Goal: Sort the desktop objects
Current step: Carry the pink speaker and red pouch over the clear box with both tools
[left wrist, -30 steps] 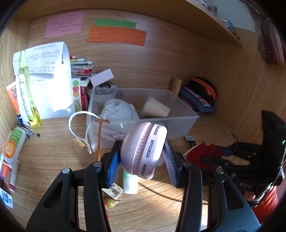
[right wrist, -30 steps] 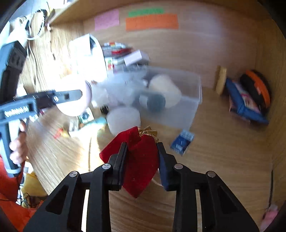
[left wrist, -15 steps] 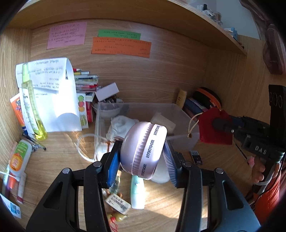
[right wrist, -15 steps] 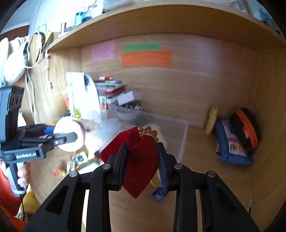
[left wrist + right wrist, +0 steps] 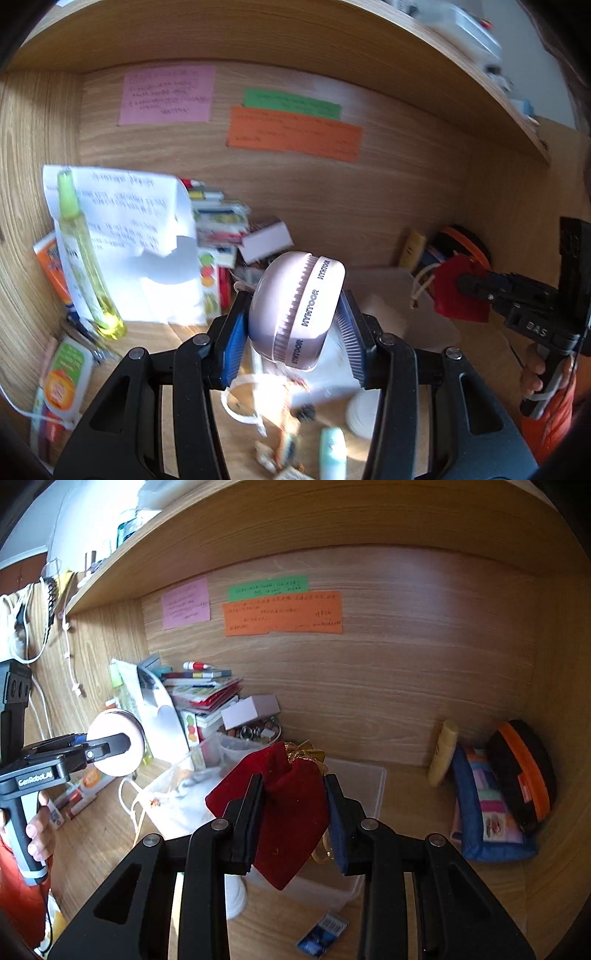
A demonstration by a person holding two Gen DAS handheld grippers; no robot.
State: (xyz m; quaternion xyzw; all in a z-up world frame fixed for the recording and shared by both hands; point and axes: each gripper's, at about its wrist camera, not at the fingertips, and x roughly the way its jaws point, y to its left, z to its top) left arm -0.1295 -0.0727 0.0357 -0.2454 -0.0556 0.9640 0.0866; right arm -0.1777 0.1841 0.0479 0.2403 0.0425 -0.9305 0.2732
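Pouch (image 5: 291, 812), one, red velvet with a gold drawstring top, is clamped between the pads of your right gripper (image 5: 293, 821), held up in the air over the clear plastic bin (image 5: 369, 794). Your left gripper (image 5: 293, 334) is closed on one round pale-pink case (image 5: 295, 310), ribbed around the rim, lettered "HYNTOOR", also held clear of the desk (image 5: 236, 435). Two grippers, one item each, jaws part open around what they grip. Below the left one, blurred: one white cord loop (image 5: 240, 402), one small mint tube (image 5: 332, 452), one white disc (image 5: 364, 411). One blue packet (image 5: 321, 932) lies flat on the wood just beside the bin. Inside the bin: crumpled white cloth (image 5: 188, 794). Further back: one yellow-green spray bottle (image 5: 86, 258) upright, one curled white paper sheet (image 5: 147, 243), a book stack (image 5: 207, 692), one white box (image 5: 251, 709). Right corner: one blue fabric pouch (image 5: 487, 812), one black-and-orange case (image 5: 524, 775). Back wall: three sticky notes, pink (image 5: 186, 603), green (image 5: 267, 587), orange (image 5: 282, 613).
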